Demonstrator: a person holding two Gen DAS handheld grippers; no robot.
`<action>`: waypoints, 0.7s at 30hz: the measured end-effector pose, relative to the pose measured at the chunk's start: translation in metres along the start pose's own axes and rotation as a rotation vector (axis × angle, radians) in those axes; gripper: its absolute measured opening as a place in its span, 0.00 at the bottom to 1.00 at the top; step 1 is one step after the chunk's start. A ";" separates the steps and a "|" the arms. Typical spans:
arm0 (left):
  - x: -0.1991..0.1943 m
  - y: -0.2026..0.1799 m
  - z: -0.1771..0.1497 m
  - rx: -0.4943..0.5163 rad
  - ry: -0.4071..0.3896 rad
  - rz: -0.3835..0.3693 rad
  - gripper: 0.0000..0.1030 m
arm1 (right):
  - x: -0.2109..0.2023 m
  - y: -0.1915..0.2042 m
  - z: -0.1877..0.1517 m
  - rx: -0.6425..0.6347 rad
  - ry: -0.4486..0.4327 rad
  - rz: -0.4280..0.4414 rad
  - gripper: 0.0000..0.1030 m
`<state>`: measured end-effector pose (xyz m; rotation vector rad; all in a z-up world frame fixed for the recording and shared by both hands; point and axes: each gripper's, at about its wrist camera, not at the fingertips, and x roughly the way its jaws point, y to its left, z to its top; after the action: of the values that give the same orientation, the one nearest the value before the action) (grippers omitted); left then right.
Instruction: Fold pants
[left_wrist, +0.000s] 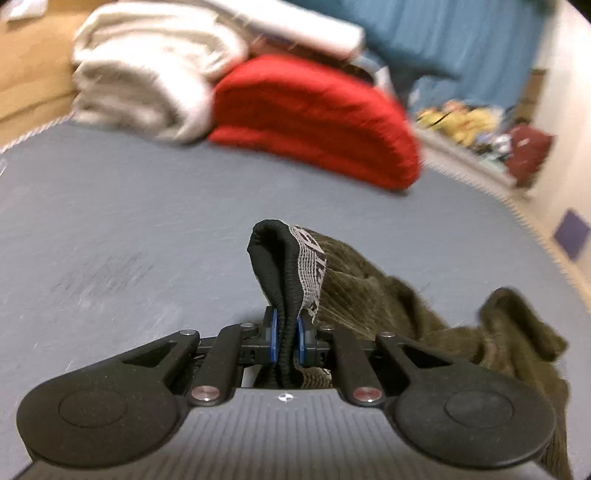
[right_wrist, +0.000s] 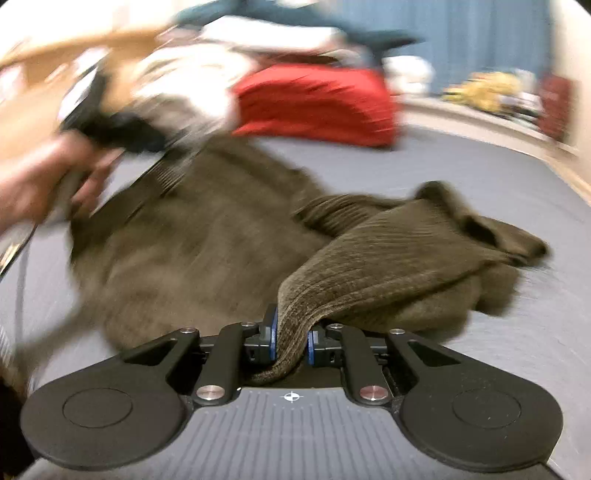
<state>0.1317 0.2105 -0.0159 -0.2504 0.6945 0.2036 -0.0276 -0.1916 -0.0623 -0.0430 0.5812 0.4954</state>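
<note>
The brown ribbed pants lie bunched on a grey-blue mattress. My left gripper is shut on the black elastic waistband, which sticks up between the blue pads and is lifted off the bed. In the right wrist view the pants spread across the middle, crumpled toward the right. My right gripper is shut on a ribbed fold of that fabric. A person's hand, blurred at the left, holds the other gripper with the cloth stretched from it.
A folded red blanket and a white bundle sit at the far end of the mattress. A ledge with yellow and red items runs along the right wall. A blue curtain hangs behind.
</note>
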 end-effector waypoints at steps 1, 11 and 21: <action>0.004 0.004 -0.003 -0.022 0.045 0.020 0.11 | 0.004 0.008 -0.004 -0.029 0.022 0.015 0.15; -0.026 -0.011 -0.008 -0.006 0.065 0.056 0.42 | 0.014 -0.006 0.006 0.117 0.096 0.074 0.39; -0.056 -0.110 -0.049 0.259 0.098 -0.336 0.42 | -0.014 -0.055 0.028 0.318 -0.002 0.011 0.40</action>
<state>0.0892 0.0854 0.0023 -0.1264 0.7566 -0.2201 0.0025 -0.2416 -0.0366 0.2630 0.6528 0.4087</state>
